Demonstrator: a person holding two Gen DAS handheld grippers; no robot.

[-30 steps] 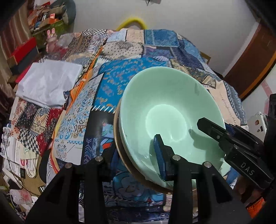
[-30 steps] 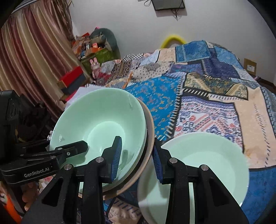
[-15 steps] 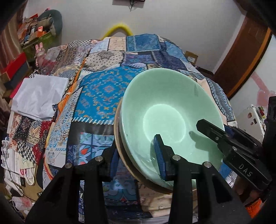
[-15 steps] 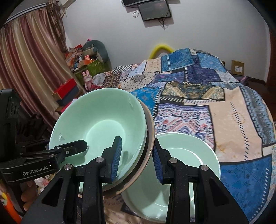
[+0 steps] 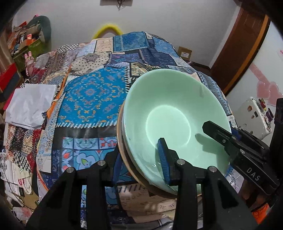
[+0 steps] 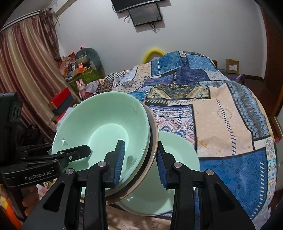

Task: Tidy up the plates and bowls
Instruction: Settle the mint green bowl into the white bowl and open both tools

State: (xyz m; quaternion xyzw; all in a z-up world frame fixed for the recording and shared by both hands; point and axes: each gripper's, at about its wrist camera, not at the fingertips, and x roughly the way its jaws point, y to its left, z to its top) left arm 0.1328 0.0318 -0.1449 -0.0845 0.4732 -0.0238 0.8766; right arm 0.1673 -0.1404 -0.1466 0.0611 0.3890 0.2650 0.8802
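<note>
A stack of dishes is held in the air above a bed covered by a patchwork quilt (image 5: pixel 92 95), tilted so that the open face is turned up and toward both cameras. The stack is made up of a pale green bowl (image 5: pixel 169 116) nested in a second green dish, of which only the rim is seen, and backed by a tan plate (image 6: pixel 153 134) whose edge is seen along the outer side. The left gripper (image 5: pixel 139 159) is clamped on the stack's near-left rim: one blue-padded finger is set inside the bowl, the other is pressed behind the tan plate. The right gripper (image 6: pixel 139 162) is clamped in the same manner on the opposite rim, one pad inside the bowl and one pad behind the plate. Each gripper is also seen in the other's view, reaching over the rim into the bowl. A separate green plate (image 6: pixel 178 155) is seen lying on the quilt below and just behind the lifted stack; whether the stack touches it cannot be told. A folded white cloth (image 5: pixel 30 106) lies at the left edge of the bed. A wall-mounted screen (image 6: pixel 145 14) and a curtain (image 6: pixel 26 62) are noted in the background.
</note>
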